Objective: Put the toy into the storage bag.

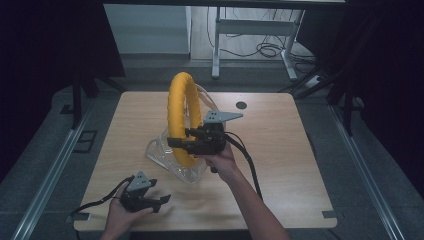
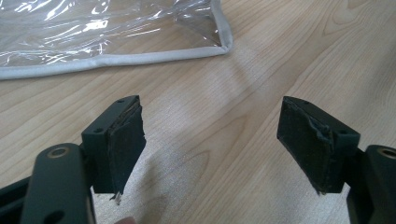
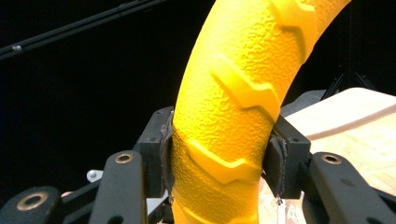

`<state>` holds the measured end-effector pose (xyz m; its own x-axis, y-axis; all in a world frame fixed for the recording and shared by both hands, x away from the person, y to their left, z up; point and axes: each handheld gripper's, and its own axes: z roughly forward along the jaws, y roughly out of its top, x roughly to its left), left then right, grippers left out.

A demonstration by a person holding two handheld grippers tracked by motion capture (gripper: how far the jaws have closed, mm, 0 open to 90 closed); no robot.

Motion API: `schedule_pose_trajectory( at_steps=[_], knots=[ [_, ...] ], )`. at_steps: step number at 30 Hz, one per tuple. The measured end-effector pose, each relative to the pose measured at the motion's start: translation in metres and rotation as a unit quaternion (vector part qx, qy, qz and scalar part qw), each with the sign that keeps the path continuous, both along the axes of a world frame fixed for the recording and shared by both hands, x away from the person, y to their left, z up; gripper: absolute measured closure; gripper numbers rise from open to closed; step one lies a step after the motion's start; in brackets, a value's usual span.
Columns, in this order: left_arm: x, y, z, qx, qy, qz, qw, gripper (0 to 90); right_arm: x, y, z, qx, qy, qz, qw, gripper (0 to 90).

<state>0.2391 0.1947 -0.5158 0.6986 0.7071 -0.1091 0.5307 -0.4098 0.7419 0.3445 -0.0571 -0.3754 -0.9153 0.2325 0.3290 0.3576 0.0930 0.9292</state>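
A yellow textured ring [image 1: 181, 116] stands upright on edge at the middle of the wooden table [image 1: 280, 165], its lower part inside a clear plastic bag [image 1: 162, 154]. My right gripper [image 1: 181, 143] is shut on the ring's lower right side; in the right gripper view both pads press the yellow ring [image 3: 229, 121]. My left gripper [image 1: 162, 202] rests near the table's front left edge, open, with nothing between its fingers. In the left gripper view the bag's grey-trimmed corner [image 2: 205, 49] lies flat on the wood ahead of the jaws.
A small dark round spot [image 1: 241, 105] marks the table's far right area. Beyond the table stand a white desk frame [image 1: 250, 35] and loose floor cables [image 1: 270, 50]. Dark frame posts rise at both sides.
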Motion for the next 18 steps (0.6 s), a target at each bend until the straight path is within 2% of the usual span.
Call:
schedule_pose_trajectory(
  at_steps=[2, 3, 6, 7, 8, 12, 16, 18],
  knots=[
    [0.000, 0.000, 0.000, -0.001, 0.000, 0.000, 1.0000, 22.9, 0.000, 0.000, -0.002, -0.003, 0.001, 0.000, 1.0000, 50.1],
    [0.000, 0.000, 0.000, -0.001, 0.000, 0.000, 1.0000, 22.9, 0.001, 0.000, -0.007, -0.011, 0.014, -0.002, 0.9998, 49.5],
    [0.000, 0.000, 0.000, -0.001, 0.000, 0.001, 1.0000, 22.9, 0.004, 0.000, -0.016, -0.020, 0.019, -0.013, 0.9995, 48.3],
    [0.000, 0.000, 0.000, -0.001, 0.000, 0.001, 1.0000, 22.9, 0.004, 0.000, -0.016, -0.020, 0.019, -0.013, 0.9995, 48.3],
    [0.000, 0.000, 0.000, 0.000, 0.000, 0.000, 1.0000, 22.9, 0.006, -0.004, -0.020, -0.009, 0.026, -0.020, 0.9994, 48.1],
    [0.000, 0.000, 0.000, -0.001, 0.000, 0.000, 1.0000, 22.9, 0.008, -0.006, -0.019, -0.012, 0.026, -0.027, 0.9992, 47.2],
    [0.000, 0.000, 0.000, 0.000, 0.000, 0.001, 1.0000, 22.8, 0.002, -0.007, -0.016, -0.044, -0.019, -0.059, 0.9971, 43.2],
    [0.000, 0.000, 0.000, 0.000, 0.001, 0.000, 1.0000, 22.8, 0.002, -0.007, -0.016, -0.048, -0.024, -0.064, 0.9965, 42.9]
  ],
)
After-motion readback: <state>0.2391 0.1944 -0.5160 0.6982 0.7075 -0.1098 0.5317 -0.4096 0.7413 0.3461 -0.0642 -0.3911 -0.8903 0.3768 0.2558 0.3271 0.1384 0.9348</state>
